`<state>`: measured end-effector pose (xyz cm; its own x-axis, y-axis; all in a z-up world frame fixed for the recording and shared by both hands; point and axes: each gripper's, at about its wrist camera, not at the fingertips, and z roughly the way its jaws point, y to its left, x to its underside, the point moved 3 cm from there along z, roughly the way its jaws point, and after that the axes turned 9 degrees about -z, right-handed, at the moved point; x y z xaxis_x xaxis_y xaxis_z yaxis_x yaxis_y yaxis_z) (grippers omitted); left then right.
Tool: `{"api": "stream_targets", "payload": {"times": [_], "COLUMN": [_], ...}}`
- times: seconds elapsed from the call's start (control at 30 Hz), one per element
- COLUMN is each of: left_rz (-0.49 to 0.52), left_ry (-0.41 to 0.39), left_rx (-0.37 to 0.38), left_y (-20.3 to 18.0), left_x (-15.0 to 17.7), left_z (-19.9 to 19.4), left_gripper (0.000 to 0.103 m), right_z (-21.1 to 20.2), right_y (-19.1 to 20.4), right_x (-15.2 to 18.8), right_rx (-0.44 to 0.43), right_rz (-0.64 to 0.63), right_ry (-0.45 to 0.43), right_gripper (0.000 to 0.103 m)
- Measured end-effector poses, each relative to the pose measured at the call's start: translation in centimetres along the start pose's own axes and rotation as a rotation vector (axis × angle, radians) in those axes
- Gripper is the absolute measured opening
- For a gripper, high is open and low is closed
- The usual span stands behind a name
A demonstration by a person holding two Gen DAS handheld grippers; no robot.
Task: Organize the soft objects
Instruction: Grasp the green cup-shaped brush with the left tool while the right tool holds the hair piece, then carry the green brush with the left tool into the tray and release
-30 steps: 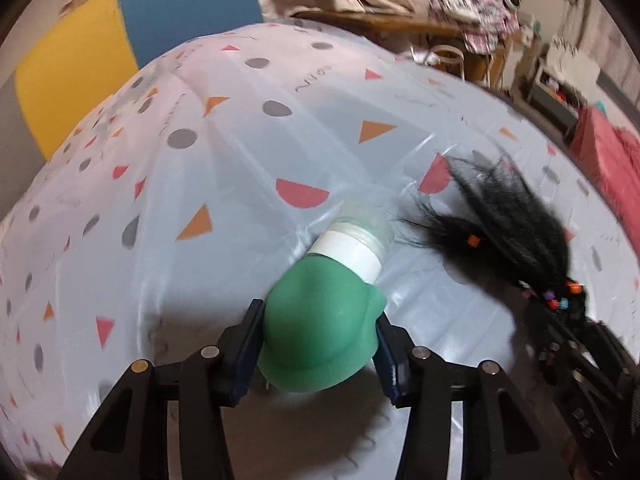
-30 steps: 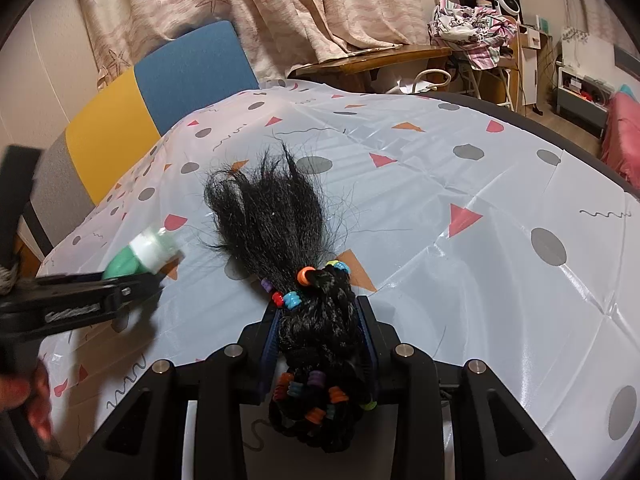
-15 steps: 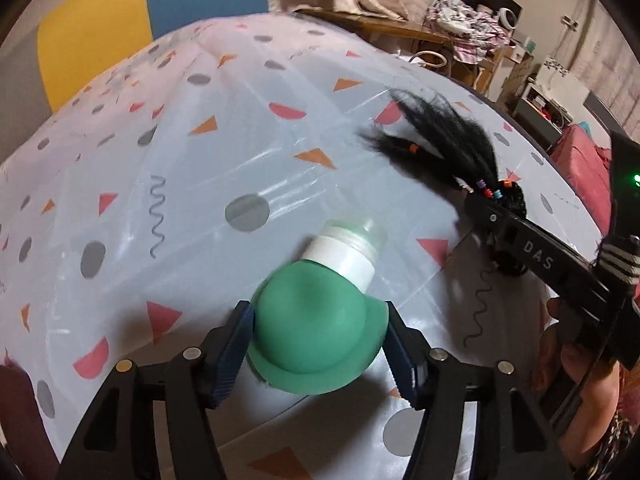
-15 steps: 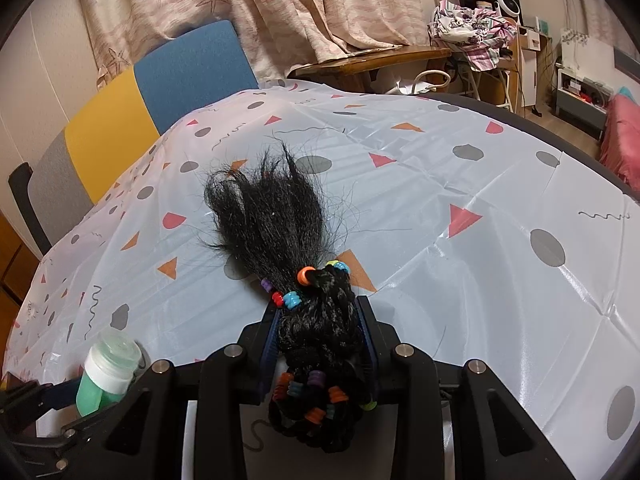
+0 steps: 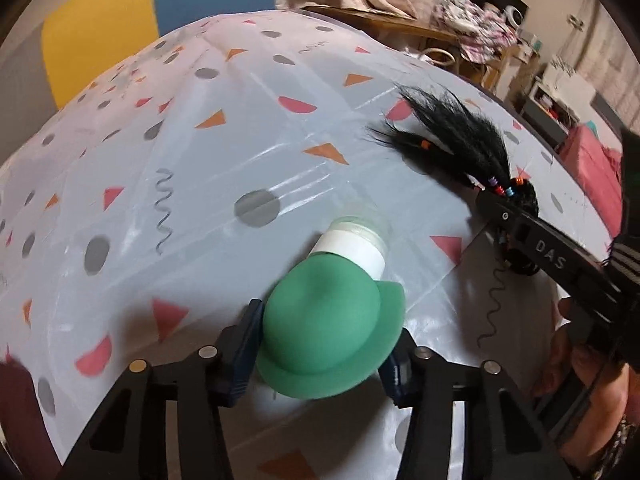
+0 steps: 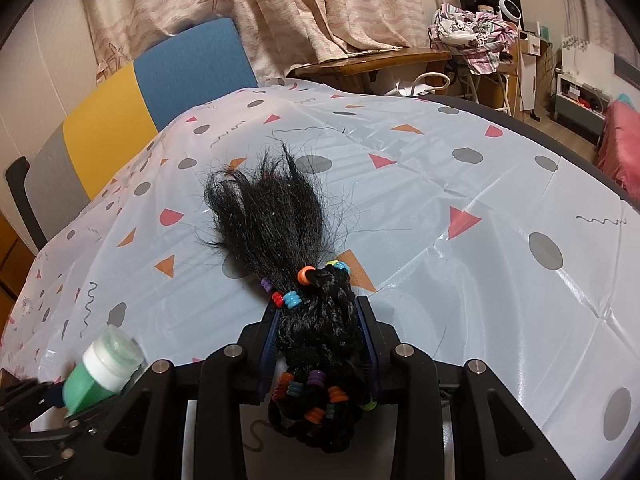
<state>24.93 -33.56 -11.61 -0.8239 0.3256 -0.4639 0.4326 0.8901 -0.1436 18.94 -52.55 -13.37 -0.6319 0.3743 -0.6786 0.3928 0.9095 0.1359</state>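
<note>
We hold two soft things above a counter (image 5: 168,128) covered in a patterned plastic sheet. Our left tool (image 5: 324,354) has its jaws pressed against a green squeeze bottle (image 5: 328,320) at its wide base, white neck and clear cap pointing away from us. These jaws have just been closing, with the bottle between them. The bottle's soft, rounded body could squirm out if the grip slackens, and it would then roll on the slick sheet.

Our right tool (image 6: 318,344) is clamped on the braided, beaded end of a black hairpiece (image 6: 276,232), whose loose strands fan out on the counter. Those strands could drag or snag if we lift carelessly.

Both tools tilt downward toward the counter. The left one sits low and just beside the right; the two could collide.
</note>
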Motion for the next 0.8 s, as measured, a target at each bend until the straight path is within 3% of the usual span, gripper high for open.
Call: {"api": "stream_targets", "payload": {"times": [0.13, 0.3, 0.6, 0.8], "left_rz": [-0.088, -0.121, -0.245, -0.259], "left_ry": [-0.039, -0.098, -0.129, -0.232], "left_rx": [0.040, 0.078, 0.181, 0.195], "left_y": [1.1, 1.6, 4.3, 5.9], "left_x": [1.1, 2.7, 6.3, 9.4], "left_z": [-2.0, -4.6, -8.7, -13.3], "left_gripper": [0.047, 0.047, 0.047, 0.047], "right_z": [0.0, 0.1, 0.0, -0.1], "right_y": [0.2, 0.5, 0.9, 1.3], "right_x": [0.0, -0.1, -0.1, -0.1], "right_rx": [0.013, 0.033, 0.065, 0.081], "right_rz": [-0.011, -0.029, -0.057, -0.075], "right_ry": [0.002, 0.009, 0.016, 0.012], "right_gripper": [0.035, 0.035, 0.035, 0.035]}}
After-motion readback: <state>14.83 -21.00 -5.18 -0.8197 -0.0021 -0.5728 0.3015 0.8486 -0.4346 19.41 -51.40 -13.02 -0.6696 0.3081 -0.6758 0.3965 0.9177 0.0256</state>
